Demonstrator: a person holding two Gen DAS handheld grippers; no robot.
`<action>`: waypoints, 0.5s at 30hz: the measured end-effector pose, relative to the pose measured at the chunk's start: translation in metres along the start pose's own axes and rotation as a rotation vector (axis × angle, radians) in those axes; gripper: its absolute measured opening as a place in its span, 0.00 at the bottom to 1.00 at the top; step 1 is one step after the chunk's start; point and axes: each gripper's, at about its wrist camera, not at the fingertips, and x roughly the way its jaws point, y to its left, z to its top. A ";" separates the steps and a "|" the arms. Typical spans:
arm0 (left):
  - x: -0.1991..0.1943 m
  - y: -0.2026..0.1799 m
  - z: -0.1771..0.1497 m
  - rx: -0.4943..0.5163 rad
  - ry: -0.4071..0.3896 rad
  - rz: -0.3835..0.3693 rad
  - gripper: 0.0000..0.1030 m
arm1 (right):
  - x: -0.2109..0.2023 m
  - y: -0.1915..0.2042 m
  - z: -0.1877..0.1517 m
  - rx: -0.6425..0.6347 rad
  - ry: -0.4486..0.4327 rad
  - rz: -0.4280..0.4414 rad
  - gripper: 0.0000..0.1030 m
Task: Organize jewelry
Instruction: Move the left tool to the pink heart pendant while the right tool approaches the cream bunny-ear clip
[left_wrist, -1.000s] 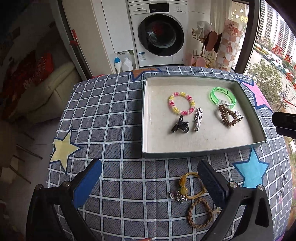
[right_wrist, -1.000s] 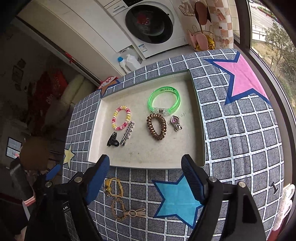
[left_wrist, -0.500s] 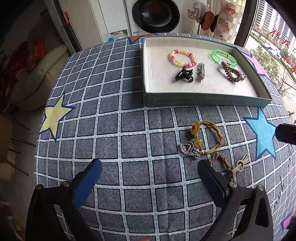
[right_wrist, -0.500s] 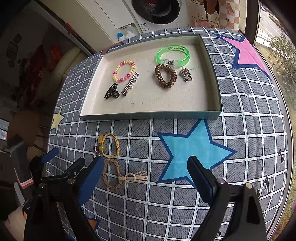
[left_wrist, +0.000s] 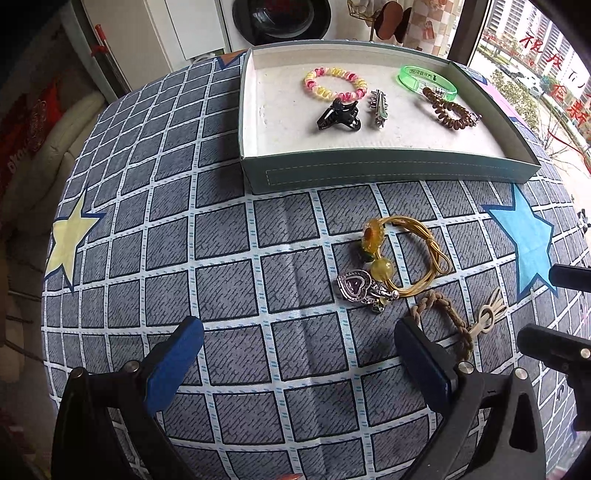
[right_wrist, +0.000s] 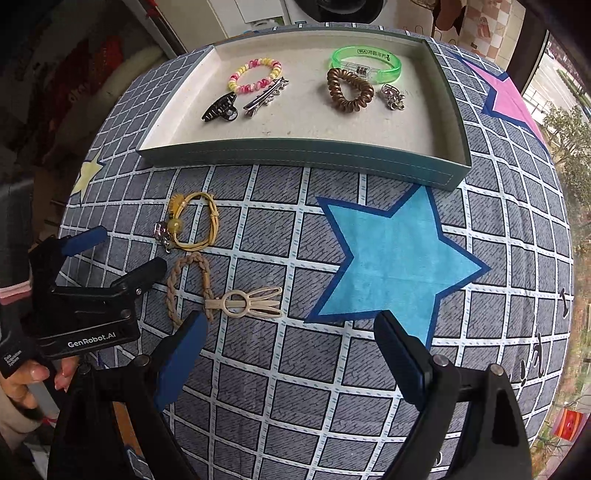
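Now both grippers have dropped close to the tablecloth (left_wrist: 229, 258), left gripper (left_wrist: 299, 354) and right gripper (right_wrist: 291, 354) spread wide, empty. Just beyond lie the braided cord (right_wrist: 188, 284) and yellow bracelet (left_wrist: 410, 254); past them, the tray (left_wrist: 369, 173), so pickup looks imminent.

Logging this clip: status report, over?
Left gripper and right gripper open, empty. Yellow bracelet and braided tie on cloth, outside tray. Nothing blocking.
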 end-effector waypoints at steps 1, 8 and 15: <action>0.001 -0.001 0.000 0.002 0.000 0.000 1.00 | 0.002 0.003 -0.001 -0.029 0.002 -0.002 0.89; 0.013 -0.008 0.016 -0.007 0.004 -0.001 1.00 | 0.016 0.024 -0.003 -0.277 0.008 -0.037 0.74; 0.023 -0.004 0.034 -0.050 -0.002 -0.001 1.00 | 0.023 0.034 0.004 -0.362 -0.025 -0.038 0.70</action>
